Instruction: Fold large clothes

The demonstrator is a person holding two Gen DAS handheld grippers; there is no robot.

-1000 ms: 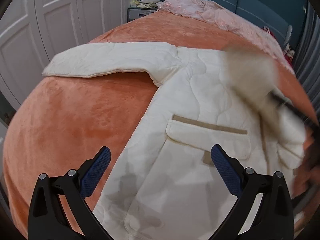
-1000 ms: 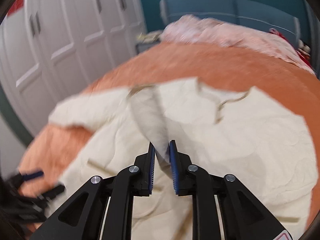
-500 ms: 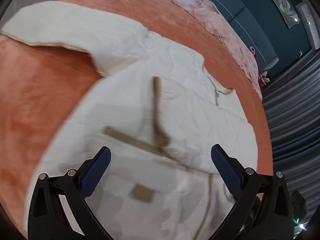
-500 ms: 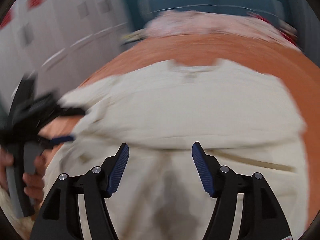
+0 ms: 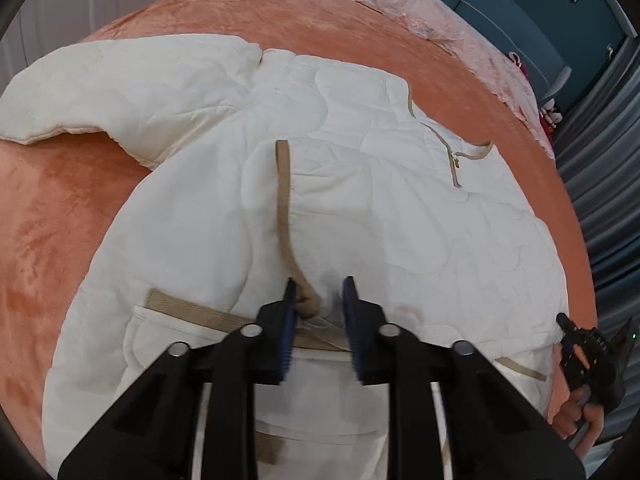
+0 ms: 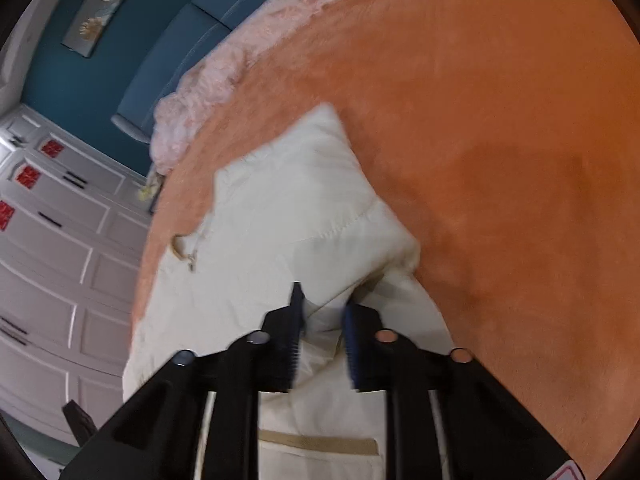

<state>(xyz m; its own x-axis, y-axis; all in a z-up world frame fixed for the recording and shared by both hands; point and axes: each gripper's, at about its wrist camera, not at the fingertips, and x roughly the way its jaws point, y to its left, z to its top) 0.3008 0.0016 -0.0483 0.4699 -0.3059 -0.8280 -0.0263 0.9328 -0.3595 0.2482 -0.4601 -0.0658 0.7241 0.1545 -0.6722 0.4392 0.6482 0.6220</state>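
1. Closing my left gripper (image 5: 318,300) on a pinch of the cream quilted jacket (image 5: 360,208), I have a bunched fold with its tan trim strip (image 5: 283,200) between the blue pads; whether they already press it I cannot tell.
2. My right gripper (image 6: 322,312) is closing too, with a ridge of the jacket's right-hand edge (image 6: 384,276) standing between its pads, not clearly clamped yet.
3. The jacket lies flat on the orange bedspread (image 5: 60,208), stretching straight away from both grippers; its long axis runs from the pocketed hem under my hands to the collar zip (image 5: 454,160) at the far end.
4. My left hand sits at the middle of the front, my right at the outer side, so the right is nearer an edge to carry over.
5. One sleeve (image 5: 120,92) is spread out to the far left, lying well clear of the body.
6. Open bedspread lies to the right of the jacket and beyond the collar; a pink blanket (image 5: 420,12) bounds the far end, and white wardrobe doors (image 6: 52,272) stand past the left side.
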